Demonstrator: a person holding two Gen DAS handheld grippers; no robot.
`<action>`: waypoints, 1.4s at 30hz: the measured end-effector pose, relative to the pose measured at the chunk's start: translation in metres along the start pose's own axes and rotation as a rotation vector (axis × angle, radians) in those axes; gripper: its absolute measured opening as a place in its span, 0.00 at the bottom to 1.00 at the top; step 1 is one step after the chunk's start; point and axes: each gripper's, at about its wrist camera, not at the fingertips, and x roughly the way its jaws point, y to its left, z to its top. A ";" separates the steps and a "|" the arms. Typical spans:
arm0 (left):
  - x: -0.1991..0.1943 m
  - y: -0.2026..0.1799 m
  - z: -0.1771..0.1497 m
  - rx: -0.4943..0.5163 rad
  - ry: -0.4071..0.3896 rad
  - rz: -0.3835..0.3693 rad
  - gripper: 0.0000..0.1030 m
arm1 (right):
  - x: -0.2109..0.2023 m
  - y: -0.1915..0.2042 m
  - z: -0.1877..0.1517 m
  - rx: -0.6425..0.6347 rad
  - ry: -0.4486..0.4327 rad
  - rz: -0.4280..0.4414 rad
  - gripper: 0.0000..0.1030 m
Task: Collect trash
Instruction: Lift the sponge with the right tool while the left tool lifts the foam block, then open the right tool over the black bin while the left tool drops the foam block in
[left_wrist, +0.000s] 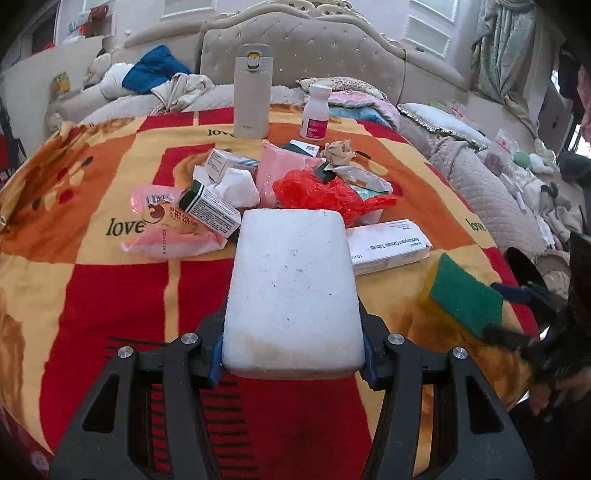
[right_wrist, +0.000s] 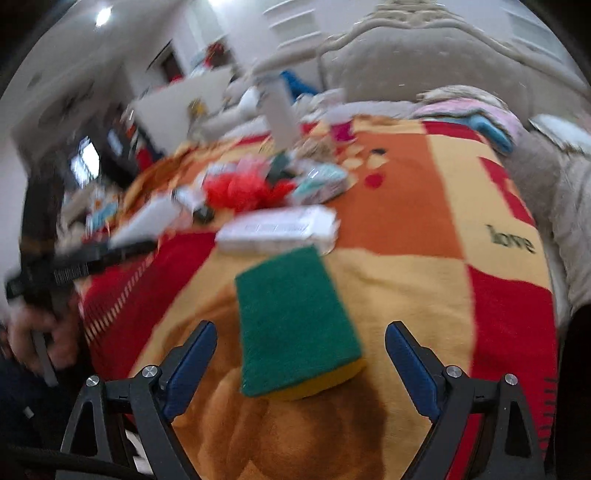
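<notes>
Trash pile (left_wrist: 280, 181) lying mid-blanket (left_wrist: 92, 295); flask (left_wrist: 252, 92) and bottle (left_wrist: 315, 110) standing behind it; sponge (left_wrist: 463, 295) lying to its right, nearer.

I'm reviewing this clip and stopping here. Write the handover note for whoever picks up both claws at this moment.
Left claw: shut on the white foam block, held above the blanket.
Right claw: open, astride the green-and-yellow sponge, not gripping it; that view is blurred.
Trash pile mid-blanket: red plastic bag, pink wrappers, medicine boxes, long white tablet box, crumpled paper.
Behind the pile: beige flask and white bottle, both upright.
Done: foam block picked up.
Left: the rest of the pile; no bin in view.
</notes>
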 end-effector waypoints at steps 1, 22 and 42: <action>0.002 -0.001 -0.001 0.001 0.005 -0.004 0.52 | 0.004 0.007 -0.001 -0.035 0.014 0.000 0.88; 0.004 -0.004 -0.008 0.042 -0.024 0.111 0.52 | -0.032 -0.027 0.012 0.153 -0.188 -0.043 0.53; 0.005 -0.113 0.002 0.189 -0.024 -0.079 0.52 | -0.104 -0.098 -0.031 0.362 -0.311 -0.238 0.53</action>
